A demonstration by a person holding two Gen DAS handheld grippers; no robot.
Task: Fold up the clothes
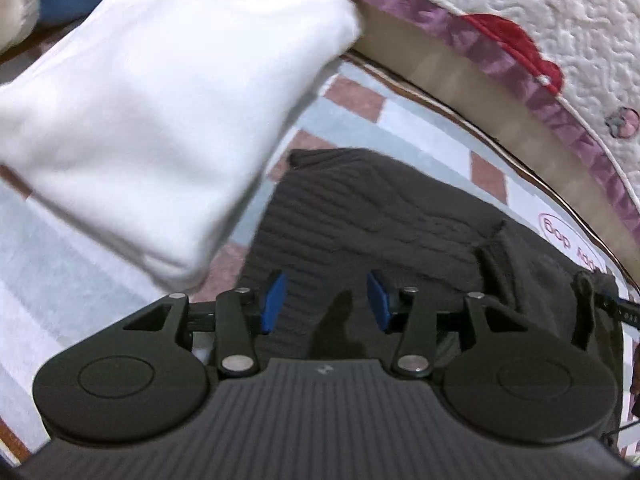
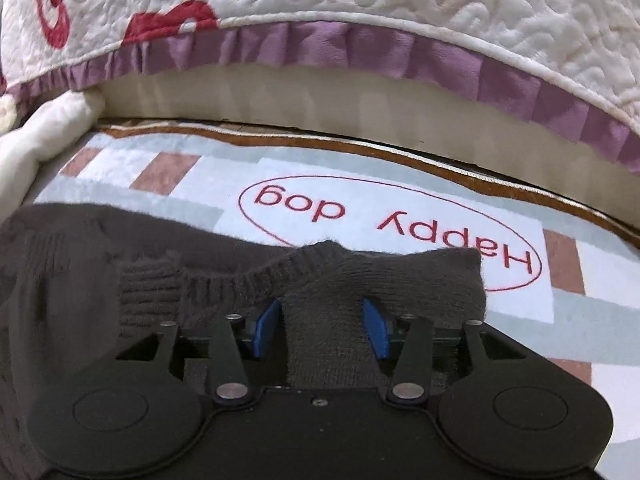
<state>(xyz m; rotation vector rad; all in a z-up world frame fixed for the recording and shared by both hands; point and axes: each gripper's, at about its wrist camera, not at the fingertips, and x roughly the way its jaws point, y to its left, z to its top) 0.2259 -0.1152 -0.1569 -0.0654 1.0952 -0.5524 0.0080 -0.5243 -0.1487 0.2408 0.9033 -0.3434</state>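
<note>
- The dark knitted sweater fills the lower left and centre of the right wrist view and already lies in a compact doubled shape on the mat, so I judge this garment mostly folded.
- My right gripper has a ridge of that knit between its blue pads; the pads stand a little off it on both sides, so I read it as spread, not pinching.
- My left gripper hangs spread over the same sweater, nothing between its pads.
- A white folded garment sits in the upper left of the left view (blurred, so I cannot tell whether it rests or is lifted); it looks finished.
- Left to do, I think: flatten and tidy the sweater.
- The surface is a checked mat in pale blue, white and pink, lettered "Happy dog" (upside down to me).
- Across the top runs a quilted bedspread with a purple frill.
</note>
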